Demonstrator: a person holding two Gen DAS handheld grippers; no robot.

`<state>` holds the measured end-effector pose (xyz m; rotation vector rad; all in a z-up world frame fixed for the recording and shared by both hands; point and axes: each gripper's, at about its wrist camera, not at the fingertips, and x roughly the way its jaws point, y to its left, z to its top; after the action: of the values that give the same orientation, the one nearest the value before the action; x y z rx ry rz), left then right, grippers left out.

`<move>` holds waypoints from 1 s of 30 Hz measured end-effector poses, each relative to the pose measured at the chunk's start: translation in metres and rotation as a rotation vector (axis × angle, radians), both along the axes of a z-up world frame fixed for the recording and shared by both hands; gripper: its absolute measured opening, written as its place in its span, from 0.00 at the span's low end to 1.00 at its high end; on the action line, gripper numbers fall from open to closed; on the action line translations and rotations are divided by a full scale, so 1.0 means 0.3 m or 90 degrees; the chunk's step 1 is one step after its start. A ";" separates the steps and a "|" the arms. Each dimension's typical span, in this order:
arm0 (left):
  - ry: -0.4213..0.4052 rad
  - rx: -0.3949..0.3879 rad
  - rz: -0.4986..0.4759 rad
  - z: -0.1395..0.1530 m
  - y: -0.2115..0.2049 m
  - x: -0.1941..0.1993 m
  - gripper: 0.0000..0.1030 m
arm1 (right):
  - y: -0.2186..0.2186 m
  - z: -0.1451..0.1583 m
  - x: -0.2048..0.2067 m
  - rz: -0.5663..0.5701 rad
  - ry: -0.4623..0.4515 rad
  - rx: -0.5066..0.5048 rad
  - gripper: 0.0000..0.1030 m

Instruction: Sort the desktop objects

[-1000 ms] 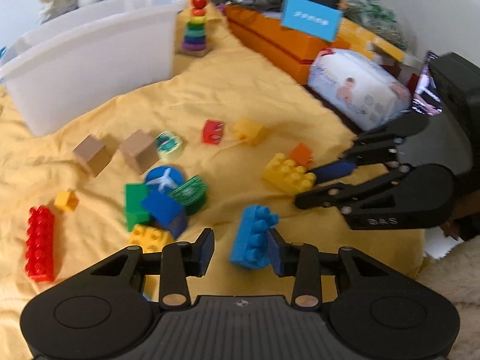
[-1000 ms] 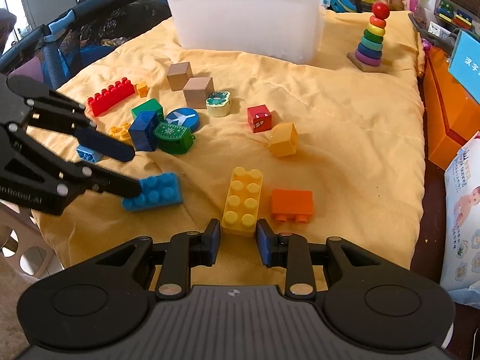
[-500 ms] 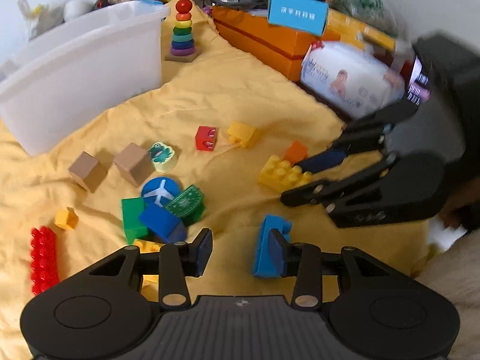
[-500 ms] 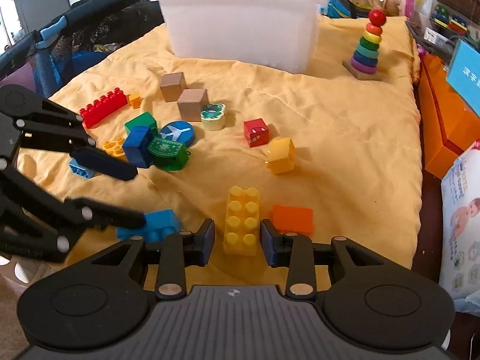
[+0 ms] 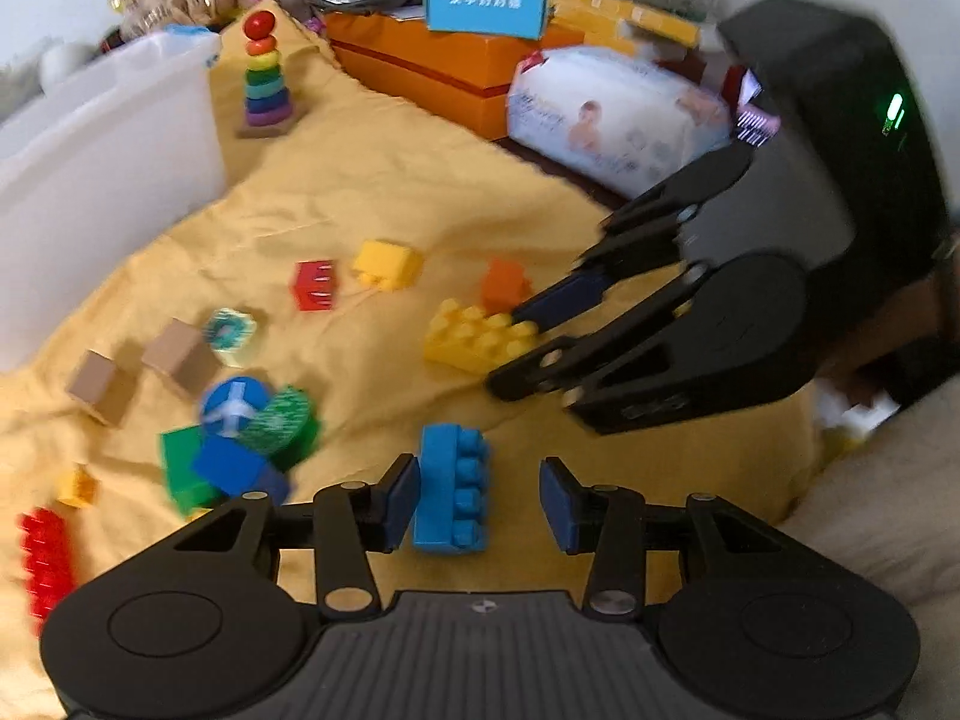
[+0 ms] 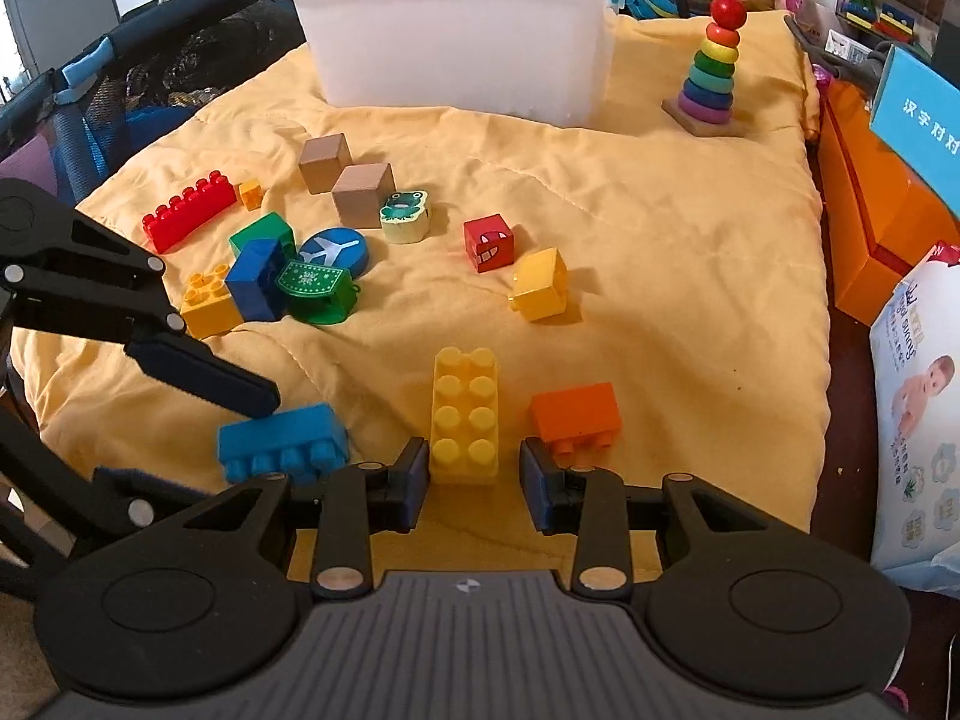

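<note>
A rumpled yellow quilt [image 6: 660, 228] is spread under a smooth white plastic bin [image 6: 456, 42]. A studded yellow brick [image 6: 465, 414] is flanked, untouched, by the right gripper [image 6: 474, 483], spread wide. A studded blue brick [image 5: 450, 489], lying on its side, is met by 1 pad of the open-spread left gripper [image 5: 477, 501].

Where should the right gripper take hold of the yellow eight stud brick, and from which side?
Grip the yellow brick across its two long smooth side walls, coming from its near short end. It lies flat, studs up, lengthwise between the open right gripper fingers, so closing there should catch flat walls rather than the studs.
</note>
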<state>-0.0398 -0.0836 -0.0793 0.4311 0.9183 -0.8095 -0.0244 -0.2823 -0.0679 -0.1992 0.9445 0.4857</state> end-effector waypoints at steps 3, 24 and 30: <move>0.003 0.012 0.017 -0.029 0.020 0.023 0.45 | 0.001 -0.003 0.002 -0.003 0.001 0.000 0.36; -0.093 -0.090 0.124 0.211 0.154 0.163 0.28 | 0.098 0.138 0.068 0.046 -0.083 0.006 0.26; -0.214 -0.123 0.214 0.410 0.226 0.370 0.28 | 0.158 0.360 0.267 0.033 -0.204 0.064 0.26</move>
<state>0.0711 -0.0158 0.0437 0.2248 0.5708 -0.4921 0.0556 -0.2349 0.0401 -0.2038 0.6015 0.5295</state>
